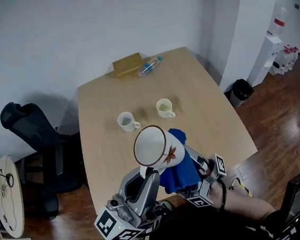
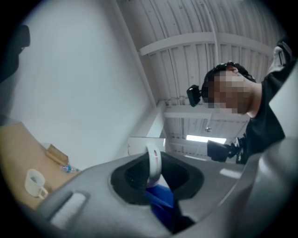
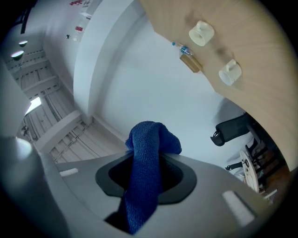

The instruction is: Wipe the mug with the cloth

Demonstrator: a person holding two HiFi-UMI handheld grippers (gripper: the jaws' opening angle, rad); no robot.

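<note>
Left gripper (image 1: 146, 174) is clamped on the mug (image 1: 154, 145) by its handle (image 2: 152, 162), tilting it up off the table (image 1: 212, 105). That lets the right gripper (image 1: 193, 166), pinching the blue cloth (image 1: 177, 167) just beside it, reach its side.

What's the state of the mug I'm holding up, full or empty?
Empty. The head view looks into the open mouth of the mug and shows only a bare white interior, with no liquid.

we look steeply down on the table (image 1: 213, 115) from the head; left gripper (image 1: 145, 173) and right gripper (image 1: 193, 163) cameras sit close behind their jaws, tilted upward; all share the bottle (image 1: 148, 67).
</note>
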